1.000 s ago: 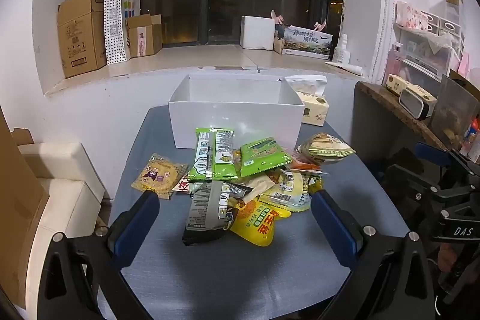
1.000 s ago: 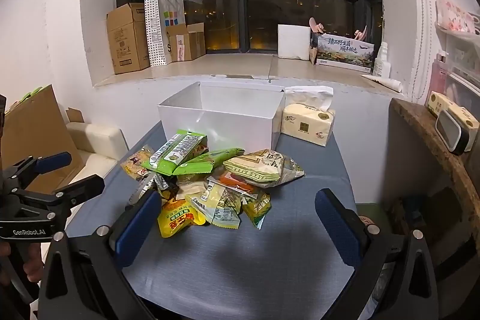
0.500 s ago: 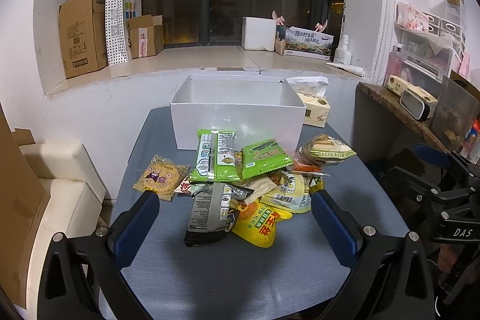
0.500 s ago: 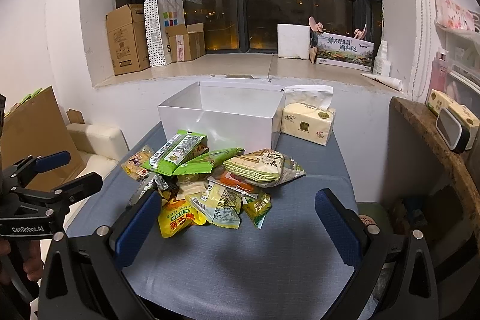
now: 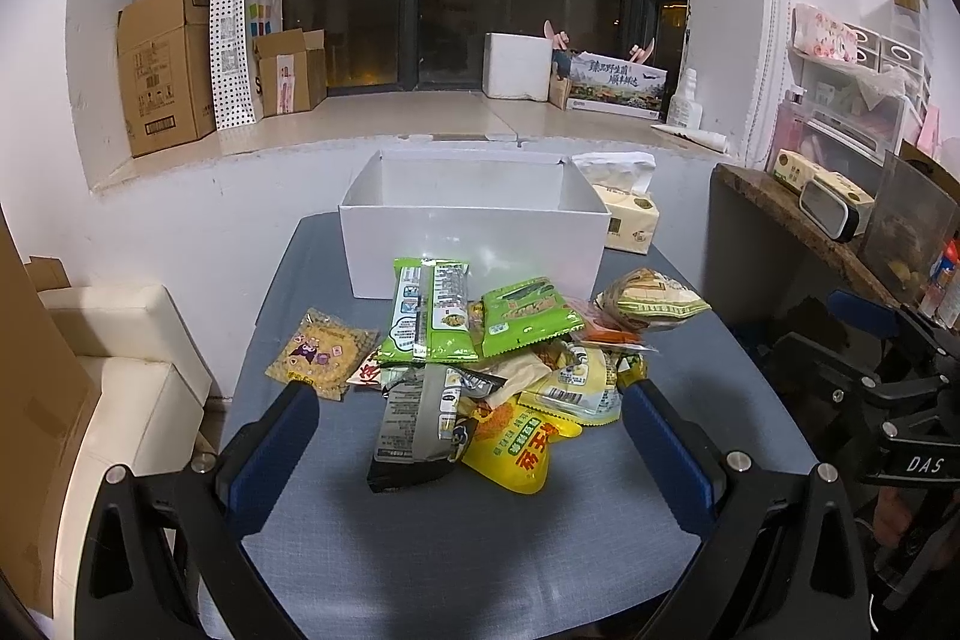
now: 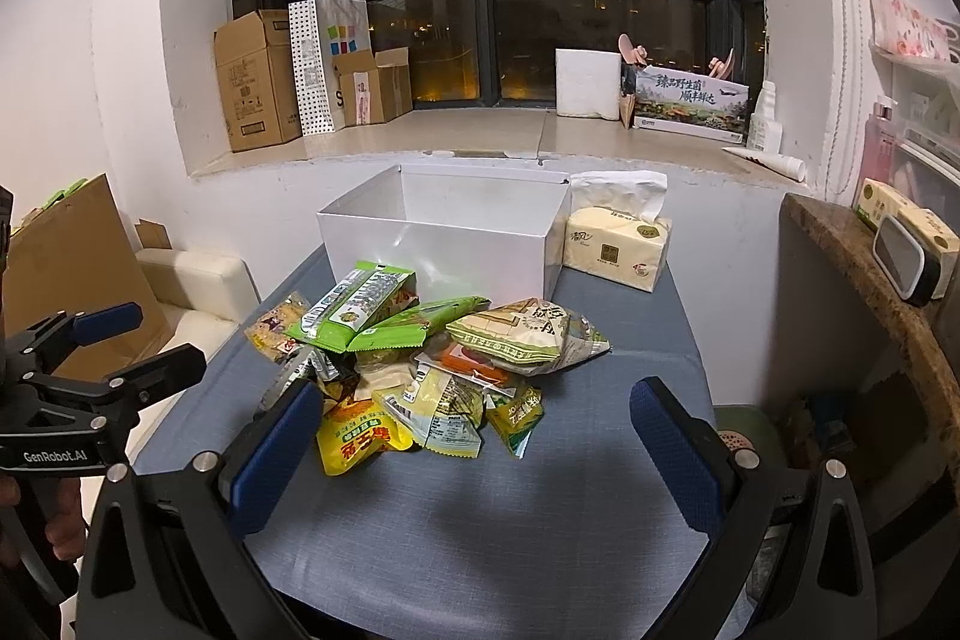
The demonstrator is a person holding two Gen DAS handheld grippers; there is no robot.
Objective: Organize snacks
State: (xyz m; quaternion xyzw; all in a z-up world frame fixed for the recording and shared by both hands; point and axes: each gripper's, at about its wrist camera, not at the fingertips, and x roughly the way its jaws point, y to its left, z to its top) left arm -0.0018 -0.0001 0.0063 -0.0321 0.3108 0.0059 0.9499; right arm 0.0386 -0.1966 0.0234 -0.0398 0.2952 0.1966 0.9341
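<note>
White box behind heaped snack packets

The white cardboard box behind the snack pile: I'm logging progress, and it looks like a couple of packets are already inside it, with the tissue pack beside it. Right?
Not quite. The white cardboard box shows only bare white walls, with no packets visible, as the left wrist view shows. The packets sit in the snack pile in front; the tissue pack is beside it.

Each hand-held gripper has a black, silver-screwed frame, blue textured pads, and white lettering.
</note>
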